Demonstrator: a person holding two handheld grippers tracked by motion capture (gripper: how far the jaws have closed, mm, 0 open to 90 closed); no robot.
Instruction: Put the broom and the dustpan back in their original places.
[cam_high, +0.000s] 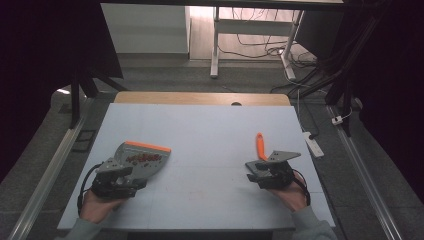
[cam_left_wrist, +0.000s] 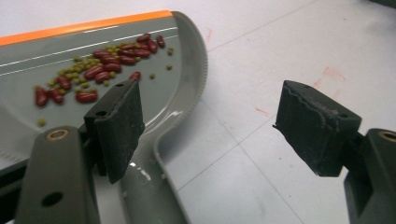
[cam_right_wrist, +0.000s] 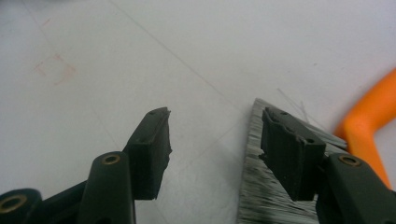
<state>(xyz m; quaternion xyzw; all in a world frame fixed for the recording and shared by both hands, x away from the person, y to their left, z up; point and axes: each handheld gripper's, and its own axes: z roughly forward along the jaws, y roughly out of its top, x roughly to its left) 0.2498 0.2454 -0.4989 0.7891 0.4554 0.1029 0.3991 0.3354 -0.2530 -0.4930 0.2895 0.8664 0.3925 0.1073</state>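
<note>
Resting on the white table (cam_high: 210, 130), left gripper (cam_high: 119, 181) at the near left, jaws spread wide and released, nothing between them. Grey dustpan (cam_left_wrist: 28, 126) with orange front edge lying flat just ahead of it, handle (cam_left_wrist: 154, 196) running back under the left jaw. Scattered across the pan floor, red beans (cam_left_wrist: 100, 63) and small green peas (cam_left_wrist: 74, 74), clustered toward the orange edge. Sitting at the near right, well apart from the dustpan, right gripper (cam_right_wrist: 212, 140), jaws likewise parted and holding nothing. Just beside its right jaw, grey brush bristles (cam_right_wrist: 261, 186) lying on the table, orange brush handle (cam_right_wrist: 369, 121) curving away beyond them.
</note>
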